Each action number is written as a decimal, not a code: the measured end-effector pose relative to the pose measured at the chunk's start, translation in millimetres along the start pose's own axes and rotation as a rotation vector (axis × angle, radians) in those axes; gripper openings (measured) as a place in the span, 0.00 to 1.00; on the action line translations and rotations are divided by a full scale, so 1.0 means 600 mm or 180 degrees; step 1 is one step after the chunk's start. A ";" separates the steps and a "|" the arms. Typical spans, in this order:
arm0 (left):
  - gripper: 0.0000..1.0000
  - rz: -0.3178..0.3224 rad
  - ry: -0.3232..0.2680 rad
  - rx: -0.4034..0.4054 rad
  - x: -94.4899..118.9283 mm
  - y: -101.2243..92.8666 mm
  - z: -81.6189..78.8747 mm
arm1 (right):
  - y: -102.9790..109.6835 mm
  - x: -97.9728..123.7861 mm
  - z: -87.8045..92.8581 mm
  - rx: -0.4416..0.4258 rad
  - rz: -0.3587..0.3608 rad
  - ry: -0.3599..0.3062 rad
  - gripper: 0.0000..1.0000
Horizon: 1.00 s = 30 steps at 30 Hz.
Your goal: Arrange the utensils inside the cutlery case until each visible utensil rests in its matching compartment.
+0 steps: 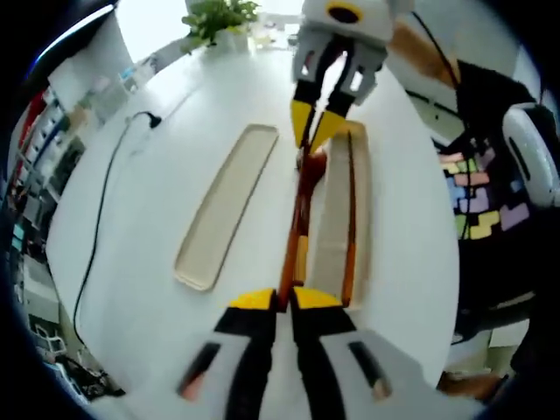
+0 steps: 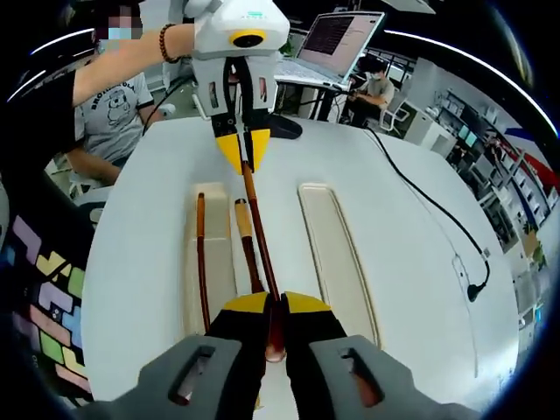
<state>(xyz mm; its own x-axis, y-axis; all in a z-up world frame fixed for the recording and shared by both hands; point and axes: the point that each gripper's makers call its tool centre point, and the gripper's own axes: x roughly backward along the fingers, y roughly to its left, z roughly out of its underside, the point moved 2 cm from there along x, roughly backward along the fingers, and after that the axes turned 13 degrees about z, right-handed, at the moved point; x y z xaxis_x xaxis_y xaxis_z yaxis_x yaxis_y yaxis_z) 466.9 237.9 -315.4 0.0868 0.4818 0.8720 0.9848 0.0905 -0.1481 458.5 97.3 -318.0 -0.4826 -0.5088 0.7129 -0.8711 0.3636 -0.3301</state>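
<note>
A long reddish-brown wooden spoon [image 1: 298, 219] hangs over the table, held at both ends. My left gripper [image 1: 284, 299] is shut on its handle end, and my right gripper [image 1: 315, 127] pinches the far end. In the right gripper view, my right gripper [image 2: 276, 304] grips the spoon [image 2: 260, 227] near its rounded end, with the left gripper [image 2: 243, 149] shut on the other tip. Below it lies the cutlery case [image 2: 219, 197], holding a thin chopstick [image 2: 200, 262] and a utensil with a pale handle [image 2: 242, 219]. The case [image 1: 334, 236] sits just right of the spoon.
An empty cream tray [image 1: 226, 206] [image 2: 337, 254] lies beside the case on the round white table [image 1: 157, 262]. A black cable [image 1: 101, 210] [image 2: 429, 214] runs along one side. A plant [image 1: 219, 17], a laptop [image 2: 337, 44] and seated people [image 2: 105, 96] ring the table.
</note>
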 end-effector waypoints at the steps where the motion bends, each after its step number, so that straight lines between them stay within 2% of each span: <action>1: 0.06 0.0026 0.0010 -0.0019 -0.002 -0.004 0.000 | 0.002 0.002 0.002 -0.0003 0.0000 -0.0005 0.03; 12: 0.06 0.0232 0.0037 -0.0036 -0.025 -0.048 -0.002 | 0.045 0.025 0.027 0.0046 -0.0139 -0.0013 0.03; 17: 0.06 0.0335 0.0048 -0.0011 -0.030 -0.063 -0.001 | 0.058 0.027 0.035 -0.0020 -0.0255 -0.0004 0.03; 30: 0.06 0.0458 0.0243 0.0004 -0.044 -0.069 0.016 | 0.077 0.016 0.038 -0.0297 -0.0511 -0.0019 0.03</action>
<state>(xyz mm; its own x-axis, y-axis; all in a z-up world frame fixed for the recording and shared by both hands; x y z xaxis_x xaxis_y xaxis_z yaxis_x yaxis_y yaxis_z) 422.5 229.6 -336.7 0.2382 0.4222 0.8747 0.9612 0.0265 -0.2746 411.3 91.1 -340.6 -0.3387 -0.5707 0.7481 -0.9249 0.3480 -0.1533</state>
